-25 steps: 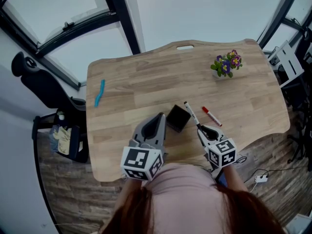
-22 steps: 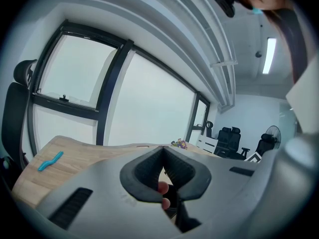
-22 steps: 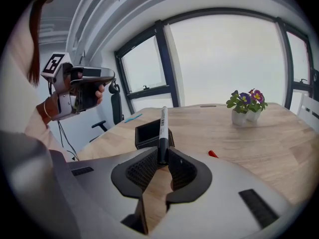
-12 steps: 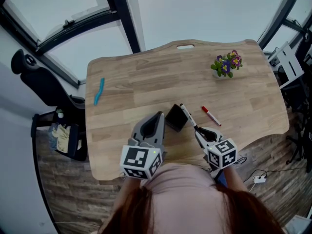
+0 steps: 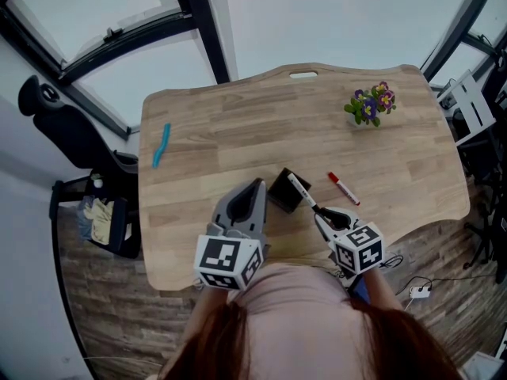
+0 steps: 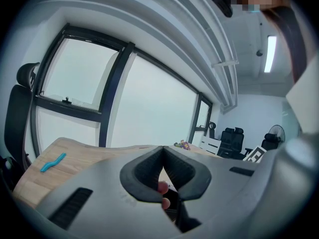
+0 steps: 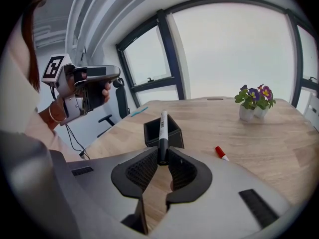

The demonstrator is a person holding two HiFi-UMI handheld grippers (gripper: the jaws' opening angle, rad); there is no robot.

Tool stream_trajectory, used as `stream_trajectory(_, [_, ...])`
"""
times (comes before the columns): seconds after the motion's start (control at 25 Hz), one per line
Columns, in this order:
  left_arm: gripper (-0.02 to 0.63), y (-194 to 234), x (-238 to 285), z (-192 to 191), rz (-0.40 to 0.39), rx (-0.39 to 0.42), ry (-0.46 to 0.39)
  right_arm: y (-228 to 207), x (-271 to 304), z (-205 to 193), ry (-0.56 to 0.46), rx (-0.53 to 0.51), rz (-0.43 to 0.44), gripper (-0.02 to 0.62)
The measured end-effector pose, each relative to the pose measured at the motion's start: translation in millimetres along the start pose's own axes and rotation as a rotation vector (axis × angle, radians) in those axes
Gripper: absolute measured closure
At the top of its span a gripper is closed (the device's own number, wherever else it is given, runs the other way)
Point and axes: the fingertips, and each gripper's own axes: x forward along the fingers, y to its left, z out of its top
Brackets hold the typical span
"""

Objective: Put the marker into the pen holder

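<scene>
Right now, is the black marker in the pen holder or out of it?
Out. The right gripper grips the marker, tilted, its far end over the pen holder, not inside.

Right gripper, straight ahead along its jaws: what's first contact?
Likely the black pen holder, dead ahead; the marker in the right gripper would reach it first. Depth unclear.

Near the pen holder (image 7: pixel 152 138), the marker (image 7: pixel 162 131) has its lower end buried in the right tongs (image 7: pixel 163 152); the holder's inside is dark.
</scene>
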Motion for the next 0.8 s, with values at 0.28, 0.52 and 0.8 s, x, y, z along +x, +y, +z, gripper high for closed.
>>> stream_trajectory(0.28, [0.604, 3.6, -1.0, 0.6, 0.014, -0.001, -0.008, 0.6, 0.9, 0.7, 0.013, -0.018, -0.005, 0.535])
stream_trajectory(0.52, [0.604, 5.3, -0.5, 0.5, 0.017, -0.003, -0.007, 2.2, 0.0, 4.1, 0.016, -0.039, -0.009, 0.535])
stream_trajectory(0.8, [0.604, 7.4, -0.3, -0.7, 0.016, -0.007, -0.005, 6.2, 0.2, 8.3, 0.020, -0.054, -0.005, 0.535])
